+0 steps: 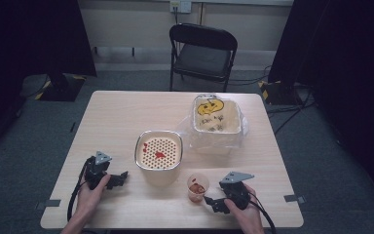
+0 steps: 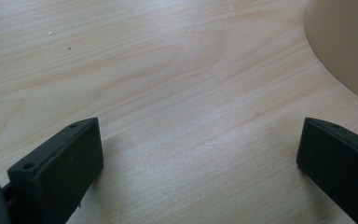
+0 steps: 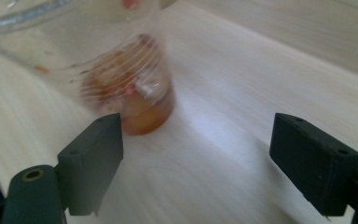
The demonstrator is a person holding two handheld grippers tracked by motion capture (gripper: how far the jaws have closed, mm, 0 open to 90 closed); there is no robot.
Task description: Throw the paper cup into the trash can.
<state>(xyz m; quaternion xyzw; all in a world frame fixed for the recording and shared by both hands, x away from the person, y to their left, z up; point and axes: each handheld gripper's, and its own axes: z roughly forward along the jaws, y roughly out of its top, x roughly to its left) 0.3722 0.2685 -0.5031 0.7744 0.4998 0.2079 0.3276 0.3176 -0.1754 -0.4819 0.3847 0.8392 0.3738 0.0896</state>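
Right gripper view: 1 clear cup (image 3: 135,88), upright, at 11 o'clock off right gripper (image 3: 196,154); jaws apart, empty; nearer hand.

Bag (image 1: 217,139) lining the bin (image 1: 216,127): yellow smiley-like mark on the far inner side, dark lettering under it, too small and blurred to read. No other text, label, brand or number legible on anything in view.
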